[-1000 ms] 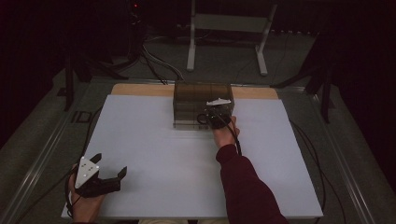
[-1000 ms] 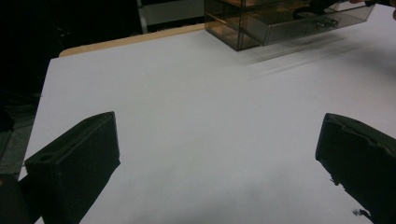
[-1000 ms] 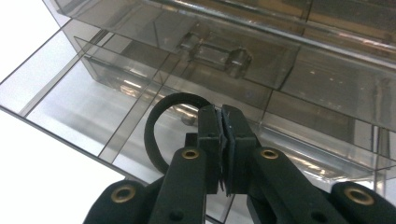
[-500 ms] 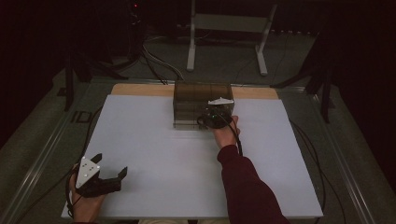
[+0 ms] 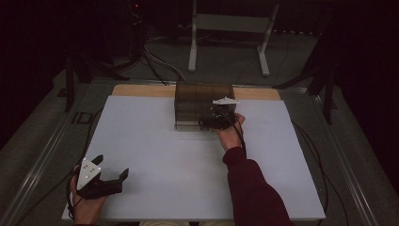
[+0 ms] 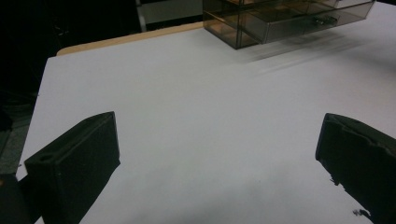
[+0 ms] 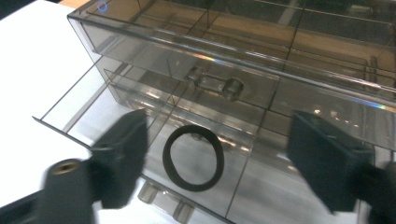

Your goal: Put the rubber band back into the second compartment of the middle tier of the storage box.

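Because the black hair tie (image 7: 193, 157) lies loose in the pulled-out drawer (image 7: 140, 135) of the smoky organizer (image 5: 203, 106), my right tongs (image 7: 215, 154) hover empty and wide over it, my left tongs (image 5: 109, 181) parked wide well away from it.

No readable text, labels or numbers anywhere. Just a small blue ring mark at 10 o'clock on the drawer unit (image 7: 243, 56), not legible as a sign.

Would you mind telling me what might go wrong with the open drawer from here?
The right claw hangs open just above the black ring lying in the pulled-out drawer. Pushing the drawer shut could pinch the ring or slide the light clear organizer, since the left claw rests far off.
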{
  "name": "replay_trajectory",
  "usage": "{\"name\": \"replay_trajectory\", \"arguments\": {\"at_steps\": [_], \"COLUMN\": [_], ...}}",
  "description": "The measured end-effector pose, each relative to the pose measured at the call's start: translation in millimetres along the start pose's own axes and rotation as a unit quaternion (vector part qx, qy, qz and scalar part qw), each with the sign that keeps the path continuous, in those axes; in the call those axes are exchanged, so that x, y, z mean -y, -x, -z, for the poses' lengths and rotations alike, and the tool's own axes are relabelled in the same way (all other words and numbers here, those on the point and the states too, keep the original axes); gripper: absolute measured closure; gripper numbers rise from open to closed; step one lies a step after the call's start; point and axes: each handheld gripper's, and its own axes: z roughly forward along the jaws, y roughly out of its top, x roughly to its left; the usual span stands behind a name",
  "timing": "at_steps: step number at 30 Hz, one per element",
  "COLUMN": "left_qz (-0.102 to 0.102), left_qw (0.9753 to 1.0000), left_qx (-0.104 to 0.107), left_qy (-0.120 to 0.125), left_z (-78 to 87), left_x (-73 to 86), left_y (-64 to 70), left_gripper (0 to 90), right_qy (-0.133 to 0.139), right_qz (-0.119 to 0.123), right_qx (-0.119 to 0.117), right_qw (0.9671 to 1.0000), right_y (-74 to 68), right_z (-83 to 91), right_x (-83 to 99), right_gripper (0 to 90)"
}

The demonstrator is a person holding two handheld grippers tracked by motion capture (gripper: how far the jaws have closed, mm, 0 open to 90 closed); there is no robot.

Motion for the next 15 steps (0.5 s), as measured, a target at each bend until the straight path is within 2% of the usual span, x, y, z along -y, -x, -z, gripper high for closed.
{"name": "replay_trajectory", "arguments": {"at_steps": [3,4,6,15], "left_qz": [0.0,0.0,0.001,0.0], "left_qw": [1.0,1.0,1.0,1.0], "left_qx": [0.0,0.0,-0.001,-0.001], "left_qy": [0.001,0.001,0.001,0.002], "left_z": [0.1,0.2,0.4,0.5], "left_x": [-0.1,-0.1,-0.1,-0.2], "left_y": [0.1,0.0,-0.1,-0.1], "left_gripper": [0.4,0.4,0.4,0.4], "right_qy": [-0.004,-0.009,-0.011,-0.002], "right_qz": [0.005,0.01,0.012,0.028], "right_qx": [0.004,0.009,0.013,0.011], "right_qw": [1.0,0.9999,0.9998,0.9995], "right_y": [0.6,1.1,1.8,8.3], "right_z": [2.0,4.6,8.1,29.1], "right_x": [0.6,1.0,1.4,3.4], "right_gripper": [11.9,5.8,2.3,0.0]}}
